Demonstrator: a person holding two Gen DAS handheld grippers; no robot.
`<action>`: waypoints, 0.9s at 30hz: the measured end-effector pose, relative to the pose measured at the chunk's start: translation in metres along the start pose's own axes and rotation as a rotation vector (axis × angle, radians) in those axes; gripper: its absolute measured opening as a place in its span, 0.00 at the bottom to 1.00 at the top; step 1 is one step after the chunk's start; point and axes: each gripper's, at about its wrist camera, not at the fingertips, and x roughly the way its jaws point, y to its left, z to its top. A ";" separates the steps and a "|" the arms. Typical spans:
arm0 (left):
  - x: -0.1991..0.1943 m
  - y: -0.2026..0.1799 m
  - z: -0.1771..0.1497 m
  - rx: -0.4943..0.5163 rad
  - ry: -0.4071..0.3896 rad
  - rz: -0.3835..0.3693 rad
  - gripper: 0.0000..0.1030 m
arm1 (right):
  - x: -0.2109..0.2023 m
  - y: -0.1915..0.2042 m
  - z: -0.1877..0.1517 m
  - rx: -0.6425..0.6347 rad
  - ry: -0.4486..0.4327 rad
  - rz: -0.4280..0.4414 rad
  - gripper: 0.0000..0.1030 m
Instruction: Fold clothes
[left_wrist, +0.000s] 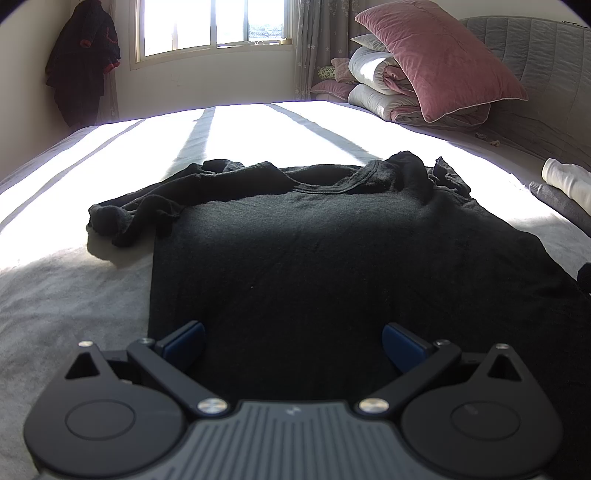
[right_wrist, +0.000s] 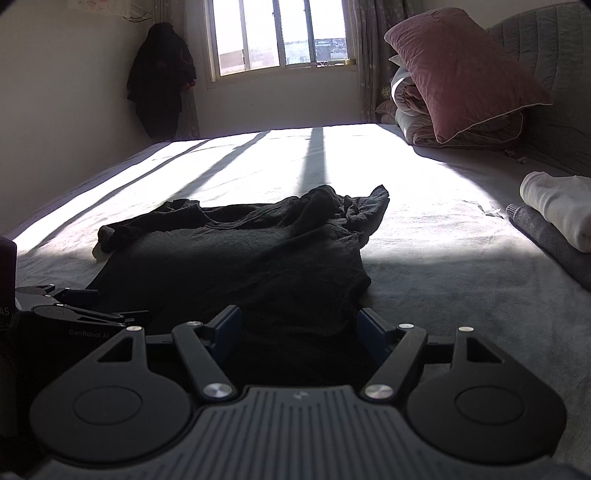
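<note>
A black long-sleeved shirt (left_wrist: 295, 251) lies flat on the bed, collar towards the window. Its sleeves are bunched across the top, one trailing off to the left. My left gripper (left_wrist: 293, 343) hovers open over the shirt's near hem, towards its left corner, and the blue pads (left_wrist: 184, 343) stand wide apart above the cloth. In the right wrist view the same shirt (right_wrist: 240, 258) spreads ahead. My right gripper (right_wrist: 299, 328) is open over the hem's right corner, its jaws either side of the dark cloth without pressing it. The left gripper (right_wrist: 92, 304) shows at the left edge.
The pale bed sheet (left_wrist: 66, 295) is sunlit in bands. A pink pillow (left_wrist: 439, 59) leans on a folded duvet (left_wrist: 373, 70) by the grey headboard (left_wrist: 546, 62). A folded white garment (right_wrist: 554, 206) on a grey one (right_wrist: 546, 240) lies at the right. A dark coat (right_wrist: 162, 77) hangs beside the window.
</note>
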 end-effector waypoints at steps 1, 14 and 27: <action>0.000 0.000 0.000 0.000 0.000 0.000 1.00 | 0.003 0.003 -0.001 -0.006 0.002 0.001 0.71; 0.000 0.000 0.000 0.000 0.000 0.000 1.00 | 0.034 0.017 -0.011 -0.021 0.074 -0.012 0.71; 0.000 0.000 0.000 0.000 0.000 0.000 1.00 | 0.040 0.023 -0.016 -0.036 0.084 -0.026 0.79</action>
